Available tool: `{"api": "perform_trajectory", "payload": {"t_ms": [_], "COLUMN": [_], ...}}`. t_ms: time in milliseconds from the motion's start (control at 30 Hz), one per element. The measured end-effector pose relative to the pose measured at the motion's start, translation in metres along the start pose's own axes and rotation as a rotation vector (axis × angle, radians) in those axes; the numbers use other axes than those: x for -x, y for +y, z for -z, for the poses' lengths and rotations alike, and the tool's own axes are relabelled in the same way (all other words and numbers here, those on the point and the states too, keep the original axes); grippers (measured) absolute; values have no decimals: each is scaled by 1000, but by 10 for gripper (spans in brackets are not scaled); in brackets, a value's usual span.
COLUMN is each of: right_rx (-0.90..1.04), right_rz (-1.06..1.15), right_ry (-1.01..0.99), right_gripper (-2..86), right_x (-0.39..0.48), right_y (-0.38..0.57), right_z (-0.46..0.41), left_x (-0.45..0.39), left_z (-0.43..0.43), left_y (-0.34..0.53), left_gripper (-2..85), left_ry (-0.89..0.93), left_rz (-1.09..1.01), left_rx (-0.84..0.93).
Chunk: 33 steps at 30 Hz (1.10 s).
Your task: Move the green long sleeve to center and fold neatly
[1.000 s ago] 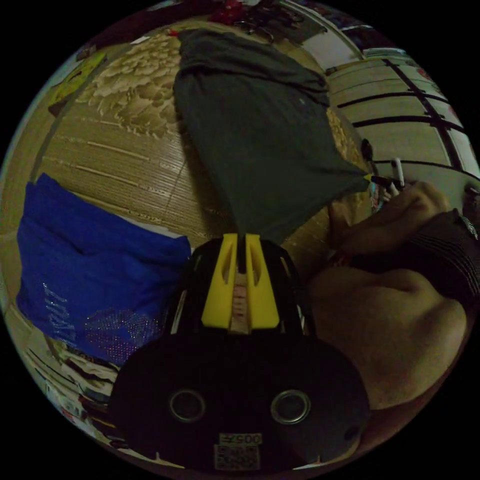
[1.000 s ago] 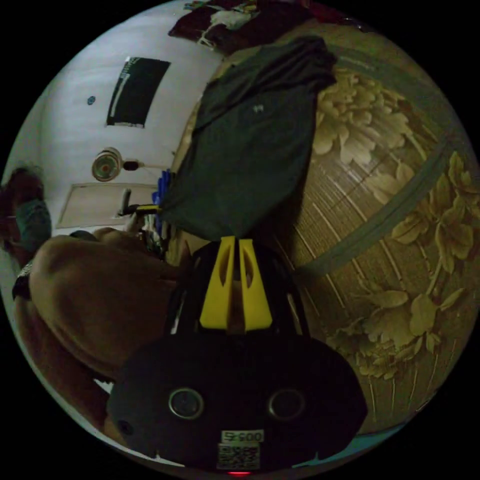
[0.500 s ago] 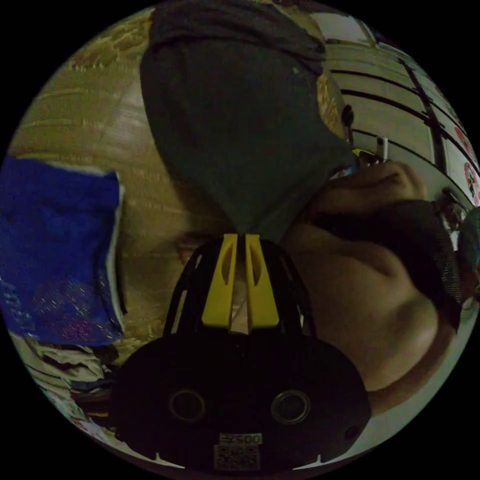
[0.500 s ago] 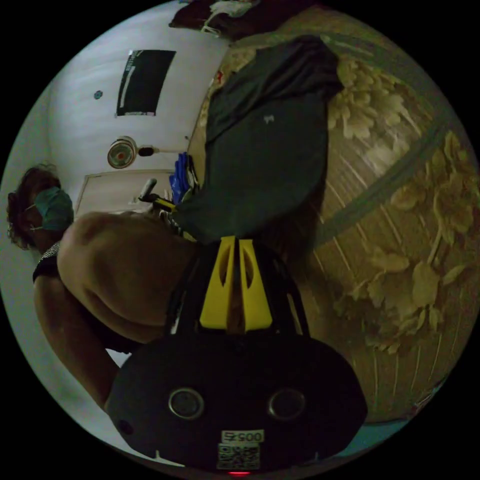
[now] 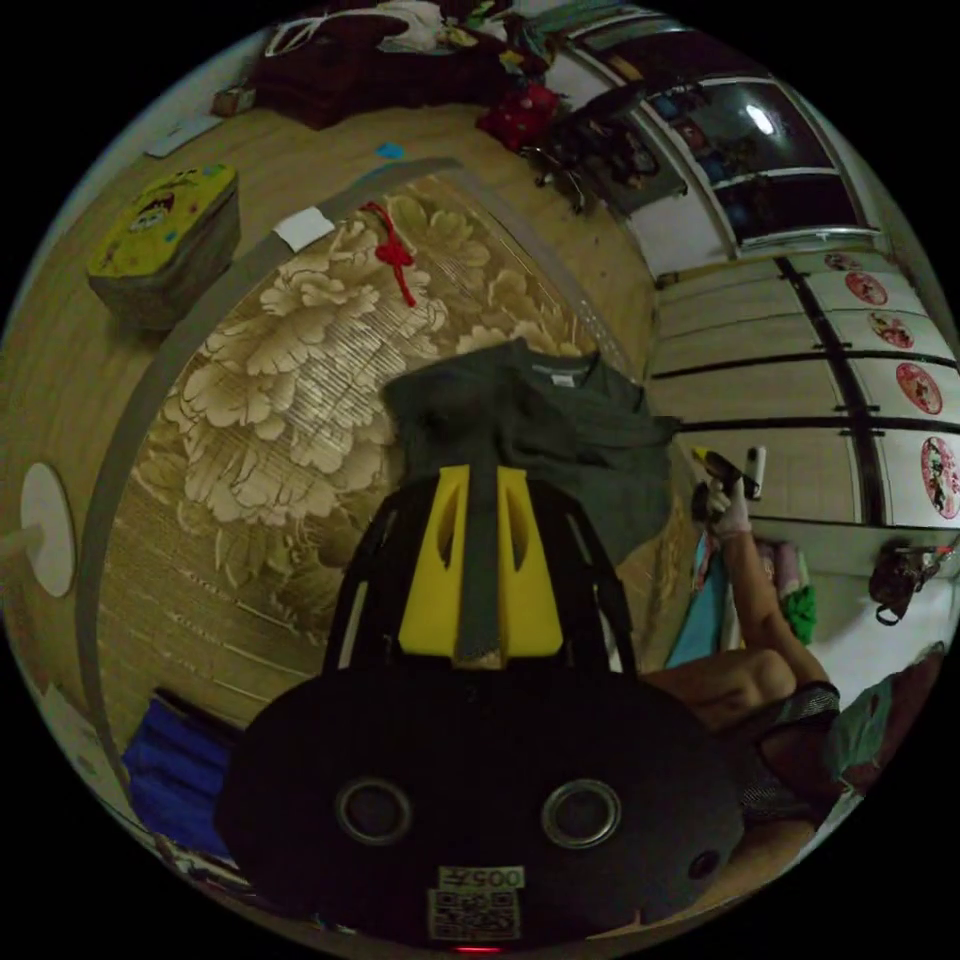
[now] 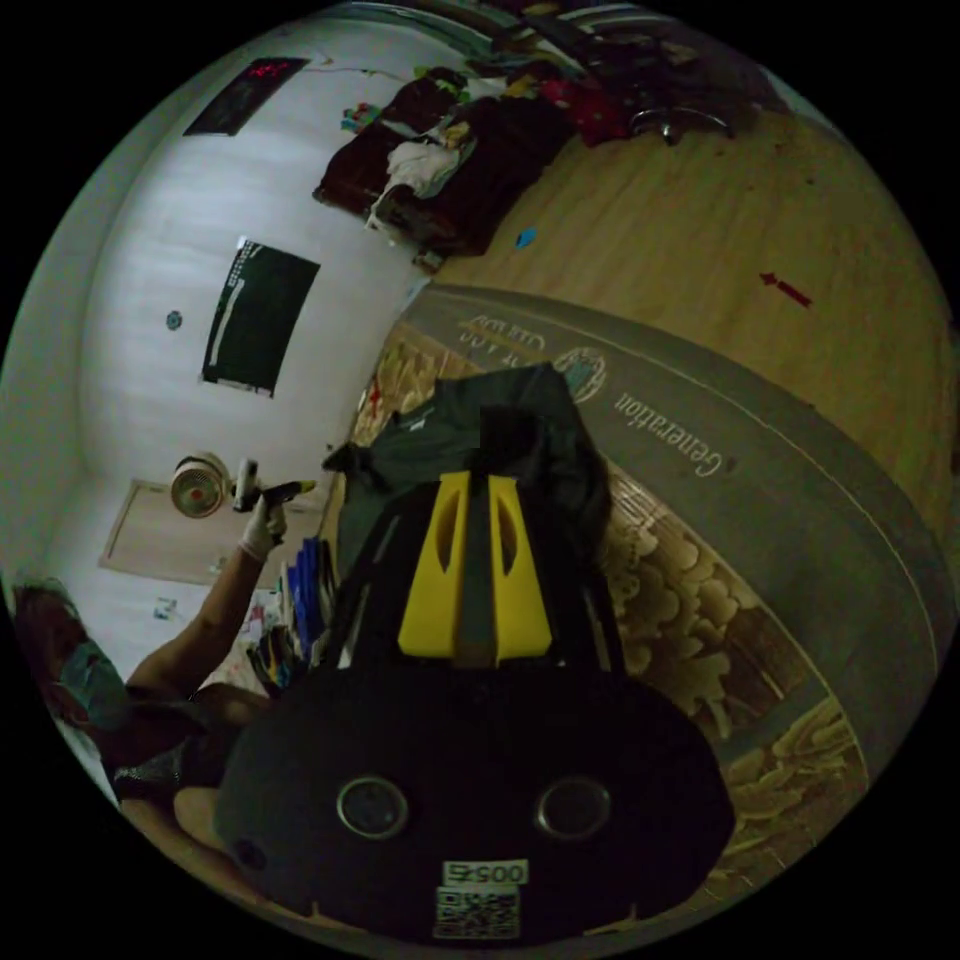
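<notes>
The green long sleeve [image 5: 545, 425] lies bunched on the floral mat [image 5: 280, 390], its collar label facing up. A strip of its cloth runs up between the yellow jaws of my left gripper [image 5: 482, 475], which is shut on it. In the right gripper view the same green long sleeve [image 6: 520, 440] hangs in dark folds, and my right gripper [image 6: 470, 482] is shut on another strip of it. A gloved hand holds the right gripper [image 5: 722, 468] beyond the cloth, and the left gripper [image 6: 280, 490] appears likewise in the right gripper view.
A yellow tin case [image 5: 165, 245] stands off the mat, a red tassel [image 5: 392, 255] lies on it, and a blue garment [image 5: 175, 775] sits near me. Cabinet doors [image 5: 860, 390] line one side. A clothes pile [image 6: 440, 170] and a fan [image 6: 200, 487] stand by the wall. The person sits beside the mat.
Both grippers have risen high while keeping hold of the cloth. The shirt, earlier stretched broad and taut between them, now sits gathered in a small heap far below.
</notes>
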State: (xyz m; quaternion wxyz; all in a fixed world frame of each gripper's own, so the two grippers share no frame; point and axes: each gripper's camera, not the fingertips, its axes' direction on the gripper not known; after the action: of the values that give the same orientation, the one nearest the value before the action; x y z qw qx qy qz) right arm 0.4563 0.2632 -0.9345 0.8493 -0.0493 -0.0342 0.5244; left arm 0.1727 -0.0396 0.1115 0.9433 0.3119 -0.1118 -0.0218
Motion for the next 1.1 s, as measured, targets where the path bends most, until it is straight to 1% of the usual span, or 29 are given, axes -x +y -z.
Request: {"api": "perform_trajectory", "payload": {"t_ms": [33, 100, 133, 167, 200, 267, 333, 400, 500, 567, 633, 667, 700, 767, 833, 900, 933, 967, 1033, 1100], "right_rx": [-10, -23, -15, 20, 48, 179, 257, 289, 254, 126, 25, -17, -30, -80, -86, -61, -27, 10, 67, 100], "right_rz": [2, 23, 49, 82, 95, 125, 142, 152, 124, 69, -4, -44, -47, -30, 36, 152, 219, 228, 202, 184], "right_ry": [10, -14, -41, -74, -87, -86, -83, -89, -34, 30, 124, 169, 180, 198, 184, 134, 77, 33, -6, -43], "right_gripper": [30, 26, 19, 7, 1, -6, -8, -9, -10, -10, -10, -10, -10, -10, -10, -10, -10, -10, -10, -10], "right_x": [0, 2, 5, 10, 12, 23, 30, 38, 48, 53, 55, 56, 58, 67, 78, 92, 101, 105, 110, 115], "right_y": [-1, -2, -4, -6, -8, -18, -27, -42, -77, -105, -120, -126, -128, -125, -116, -103, -96, -95, -103, -117], "right_z": [-3, -7, -12, -21, -27, -59, -82, -101, -121, -123, -120, -119, -119, -116, -115, -118, -125, -136, -159, -183], "left_x": [1, -1, -3, -6, -7, -10, -14, -17, -16, -11, -3, 4, 12, 21, 22, 1, -5, -14, -24, -33], "left_z": [1, 4, 4, -2, -14, -32, -43, -49, -50, -45, -34, -24, -14, -3, 5, 9, 8, 1, -14, -32], "left_y": [0, 5, 5, 5, 1, -4, -11, -28, -53, -68, -80, -84, -86, -83, -75, -60, -59, -60, -74, -103], "left_gripper": [57, 35, 27, 9, 4, -2, -4, -6, -6, -6, -6, -6, -7, -7, -7, -7, -7, -7, -7, -7], "left_ry": [-18, -116, -128, -117, -75, -51, -72, -58, -42, -35, -17, -2, 30, 66, 32, -21, -32, -46, -3, 94], "left_rz": [-3, -39, -57, -105, -148, -179, -201, -209, -200, -176, -120, -70, -34, -7, -24, -230, -266, -297, -320, -331], "left_rx": [-12, -74, -80, -53, 24, 115, 128, 126, 132, 118, 63, 1, -52, -101, -130, -138, -126, -93, -35, -1]}}
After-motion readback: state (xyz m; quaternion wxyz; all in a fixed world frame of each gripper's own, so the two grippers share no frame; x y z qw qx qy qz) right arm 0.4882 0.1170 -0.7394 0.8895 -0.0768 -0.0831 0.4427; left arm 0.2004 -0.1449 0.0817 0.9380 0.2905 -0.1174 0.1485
